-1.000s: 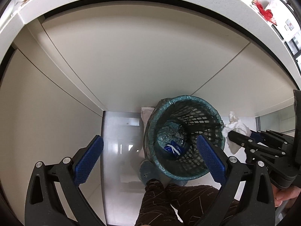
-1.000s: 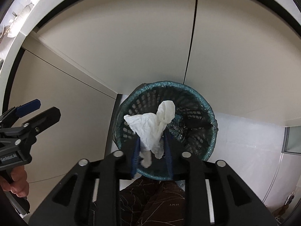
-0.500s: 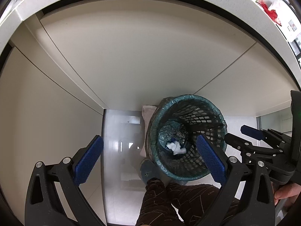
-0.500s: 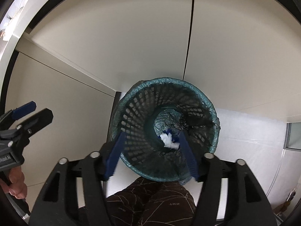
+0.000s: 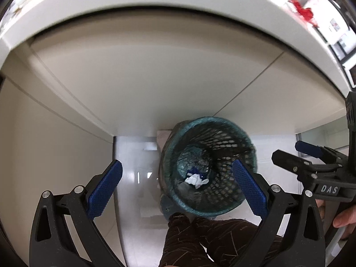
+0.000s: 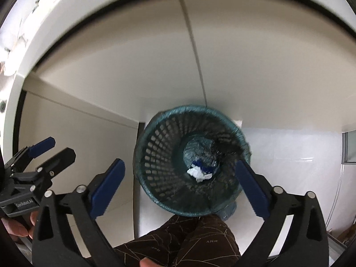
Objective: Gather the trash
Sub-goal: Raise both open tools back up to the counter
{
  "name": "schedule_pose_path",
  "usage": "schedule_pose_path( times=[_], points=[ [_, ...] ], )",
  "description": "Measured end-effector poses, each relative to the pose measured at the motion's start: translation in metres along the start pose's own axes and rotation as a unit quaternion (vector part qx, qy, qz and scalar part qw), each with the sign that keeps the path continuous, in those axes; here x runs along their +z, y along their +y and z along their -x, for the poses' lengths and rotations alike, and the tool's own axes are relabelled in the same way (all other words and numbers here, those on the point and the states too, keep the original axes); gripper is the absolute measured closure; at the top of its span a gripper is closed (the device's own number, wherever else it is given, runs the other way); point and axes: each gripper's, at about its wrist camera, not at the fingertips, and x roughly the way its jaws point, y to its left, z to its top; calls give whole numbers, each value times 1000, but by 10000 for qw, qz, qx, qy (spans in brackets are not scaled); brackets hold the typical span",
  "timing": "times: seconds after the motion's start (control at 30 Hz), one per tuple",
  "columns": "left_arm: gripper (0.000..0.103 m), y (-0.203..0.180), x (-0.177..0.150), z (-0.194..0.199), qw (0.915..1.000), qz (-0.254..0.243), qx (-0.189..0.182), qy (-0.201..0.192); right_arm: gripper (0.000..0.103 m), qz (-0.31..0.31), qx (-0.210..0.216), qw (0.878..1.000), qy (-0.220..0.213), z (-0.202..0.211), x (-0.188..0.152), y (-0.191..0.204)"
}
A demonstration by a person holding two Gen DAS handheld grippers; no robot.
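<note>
The round teal plastic basket with holes in its sides [image 6: 171,166] stood on the pale shiny floor [image 6: 289,155], right up against the cream cupboard doors [image 6: 155,55]. A thin teal bag lined it and folded over the rim. Down at the very bottom lay the crumpled white tissue [image 6: 198,173], touching a small blue scrap [image 6: 201,163] just behind it. The left wrist view showed the same tissue [image 5: 197,179] deep inside the basket [image 5: 222,189].

The right gripper [image 6: 182,184] pointed down over the basket. Its jaws were opening wide, and its blue ridged pads [image 6: 109,185] stood far apart, one on each side of the basket's mouth. Nothing was between them — the tissue was well below, in the basket, not touching the pads.

The left gripper [image 5: 178,189] also pointed down, a little to one side of the basket. Its blue bumpy pads [image 5: 104,188] were wide apart too and held nothing. One pad was over the floor and the other over the basket's rim.

Each view showed the other tool off at the edge, with a bit of a hand [image 5: 343,219] on its handle. At the bottom were the person's legs in dark brown trousers with thin pale lines [image 6: 189,242], close to the basket — a blue slipper [image 5: 166,207] peeked out beside it
</note>
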Motion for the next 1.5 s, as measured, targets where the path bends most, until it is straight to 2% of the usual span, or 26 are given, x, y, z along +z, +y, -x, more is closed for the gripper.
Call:
schedule_pose_path(
  times=[0.13,0.33,0.43,0.73,0.93,1.13,1.5],
  points=[
    [6,-15,8,20,9997,-214,9,-134,7,4,-195,9994,-271,25,7,-7],
    [6,-35,27,65,9978,-350,-83,-555,7,-22,-450,9950,-894,76,22,-13],
    [6,-44,40,83,9966,-431,-107,-697,7,115,-681,9896,-1260,104,27,-11],
    [6,-70,81,121,9931,-465,-183,-1058,7,132,-1132,9742,-1948,163,47,-17],
    [6,-86,110,132,9926,-430,-114,-1133,7,118,-1152,9732,-1987,195,69,-29],
    [6,-101,137,128,9935,-311,-5,-1099,7,185,-1217,9718,-2013,202,96,-46],
    [6,-134,190,104,9956,19,182,-919,7,278,-1067,9742,-1970,206,177,-90]
  ],
)
